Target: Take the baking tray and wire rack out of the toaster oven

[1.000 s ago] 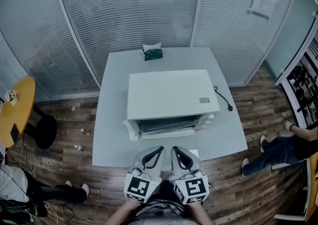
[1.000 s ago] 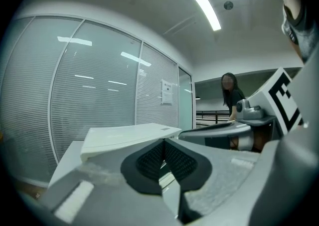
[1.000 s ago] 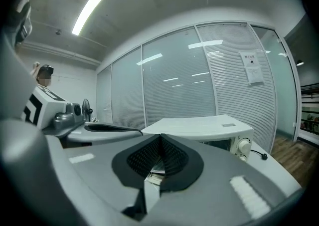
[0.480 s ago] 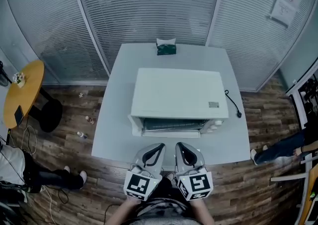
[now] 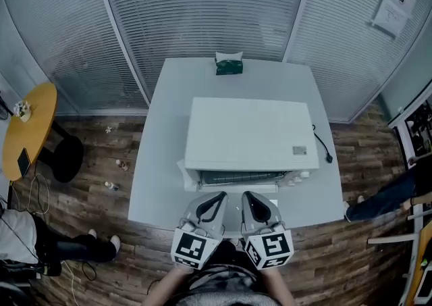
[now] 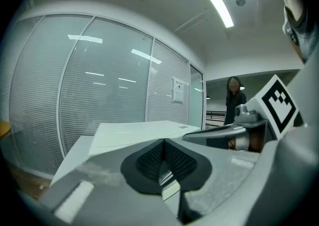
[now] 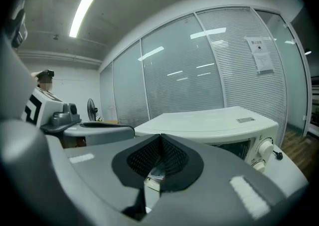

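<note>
Left hand-held gripper (image 5: 219, 195) and right hand-held gripper (image 5: 247, 195) nearer oven (image 5: 250, 132) than 1 second ago, tips now over tabletop (image 5: 158, 163) edge. Both clenched, empty. Tray, rack presumably inside oven, not clearly seen. Still approach; extraction not begun.

The oven (image 5: 250, 132) stands close ahead of the left claw (image 5: 217, 198) and right claw (image 5: 247, 196); bare bench (image 5: 158, 156) runs free either side.

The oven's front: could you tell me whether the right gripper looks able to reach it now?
Probably yes: the right gripper points at the oven, close by, with nothing seen standing between them.
</note>
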`<action>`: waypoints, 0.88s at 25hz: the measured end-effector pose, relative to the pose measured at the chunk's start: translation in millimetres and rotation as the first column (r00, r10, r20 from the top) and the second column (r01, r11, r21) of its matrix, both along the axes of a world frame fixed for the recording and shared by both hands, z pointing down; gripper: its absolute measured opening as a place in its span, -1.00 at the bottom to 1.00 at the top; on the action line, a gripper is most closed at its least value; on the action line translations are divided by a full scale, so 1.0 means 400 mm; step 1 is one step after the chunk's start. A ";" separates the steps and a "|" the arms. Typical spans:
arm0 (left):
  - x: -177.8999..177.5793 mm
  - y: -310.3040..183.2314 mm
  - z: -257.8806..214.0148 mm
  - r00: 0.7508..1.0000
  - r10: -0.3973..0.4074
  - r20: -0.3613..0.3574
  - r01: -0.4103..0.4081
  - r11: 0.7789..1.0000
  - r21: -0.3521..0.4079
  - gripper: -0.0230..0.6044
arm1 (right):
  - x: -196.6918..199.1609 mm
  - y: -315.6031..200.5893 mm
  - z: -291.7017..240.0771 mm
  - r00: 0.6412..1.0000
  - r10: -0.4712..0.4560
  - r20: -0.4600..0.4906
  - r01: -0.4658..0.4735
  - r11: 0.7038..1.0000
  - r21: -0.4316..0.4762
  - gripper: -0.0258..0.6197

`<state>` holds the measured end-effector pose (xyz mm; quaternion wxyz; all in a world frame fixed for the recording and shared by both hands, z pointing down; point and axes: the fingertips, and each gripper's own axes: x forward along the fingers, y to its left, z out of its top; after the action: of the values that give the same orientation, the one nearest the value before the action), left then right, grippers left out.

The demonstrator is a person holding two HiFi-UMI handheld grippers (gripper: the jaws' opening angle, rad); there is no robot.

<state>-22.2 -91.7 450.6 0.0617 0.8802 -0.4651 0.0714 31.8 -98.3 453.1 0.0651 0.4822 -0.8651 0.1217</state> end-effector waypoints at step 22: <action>-0.031 -0.112 0.042 0.999 -0.018 -0.040 0.018 1.000 -0.008 -0.91 | 0.012 -0.102 0.051 0.999 0.028 -0.042 -0.028 1.000 0.000 -0.91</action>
<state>-34.5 -136.4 467.4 0.0750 0.8771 -0.4713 0.0549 36.7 -139.2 473.7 0.0817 0.4968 -0.8566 0.1126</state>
